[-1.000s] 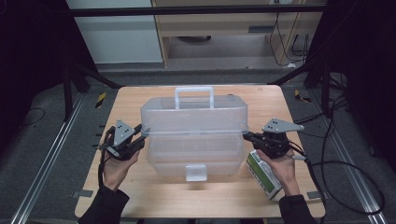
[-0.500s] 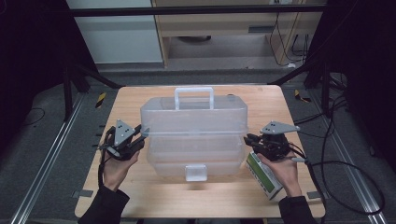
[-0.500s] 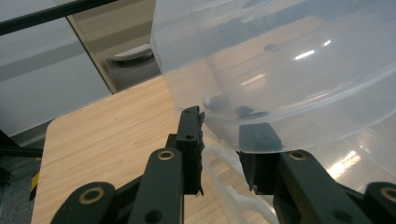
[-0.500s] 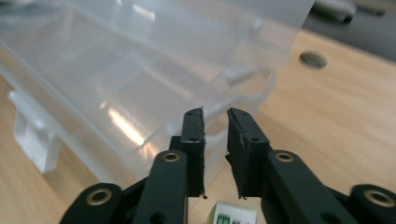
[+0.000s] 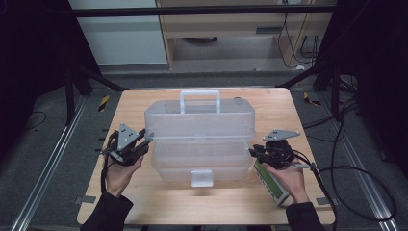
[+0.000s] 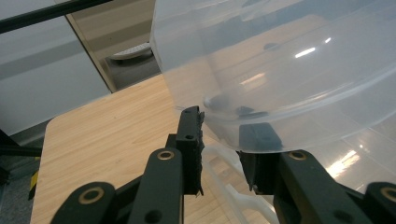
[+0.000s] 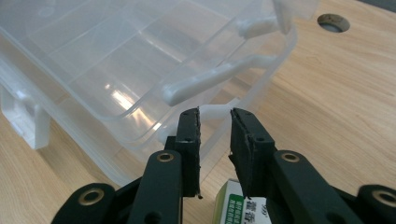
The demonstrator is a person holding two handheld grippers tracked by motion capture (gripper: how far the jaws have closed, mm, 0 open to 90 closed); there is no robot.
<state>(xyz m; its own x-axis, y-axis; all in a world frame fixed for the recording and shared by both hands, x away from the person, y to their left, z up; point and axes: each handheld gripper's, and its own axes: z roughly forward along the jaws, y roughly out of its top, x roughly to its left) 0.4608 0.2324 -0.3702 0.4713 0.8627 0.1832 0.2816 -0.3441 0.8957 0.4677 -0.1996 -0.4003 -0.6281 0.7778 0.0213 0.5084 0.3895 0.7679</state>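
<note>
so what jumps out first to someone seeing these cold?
The big clear plastic toolbox with its white handle, mid-table, lid partly raised off the base. A gripper flanks each end: the left gripper has one jaw under the lid's rim, and the right gripper, whose jaws have just been opening, sits at the white hinge arm without pressing it. A green-and-white carton lies under the right hand near the front edge.

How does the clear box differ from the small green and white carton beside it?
The clear box is large and see-through; the carton is small and opaque. The box has a handle on top; the carton has none. The box sits mid-table, the carton at its near right corner. Both rest on the wooden table.
</note>
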